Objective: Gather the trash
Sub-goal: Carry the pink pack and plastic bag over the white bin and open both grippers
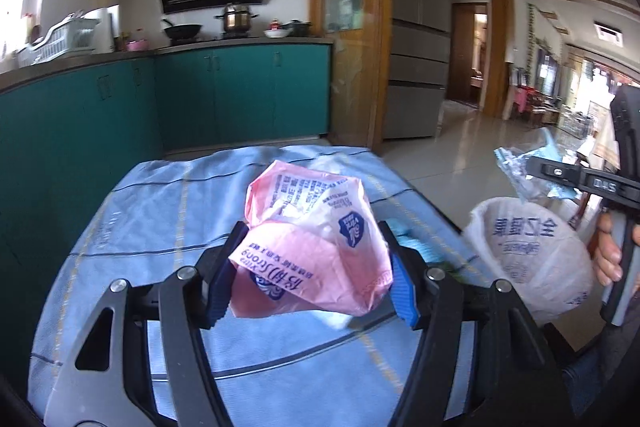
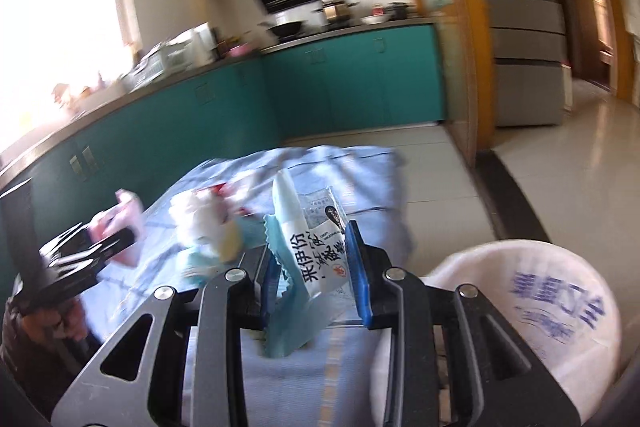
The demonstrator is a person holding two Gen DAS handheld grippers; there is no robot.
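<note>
Item one, my left gripper [image 1: 310,271]: jaws closed on a pink wrapper [image 1: 312,247], a crumpled tissue-pack film with blue print, puffed into a loose ball and lifted just above the blue cloth [image 1: 160,227] that covers the table; I judge it is pinched across its bulk because the limp film offers no firm edge. Item two, leftovers on the cloth: a white-and-red wad [image 2: 200,215] with a pale yellow scrap just beside it, lying near the middle, not yet collected. Item three, my right gripper [image 2: 314,283]: jaws closed on a light-blue snack packet [image 2: 308,251], flat, serrated at its edges, black characters down its face, standing upright between the pads and clear of the cloth; held by its sides, I judge, so it hangs free for dropping. Item four, the bin [image 2: 520,291]: lined with a white bag bearing blue print, mouth open, on the floor just beside the table's right edge, near both loads.
</note>
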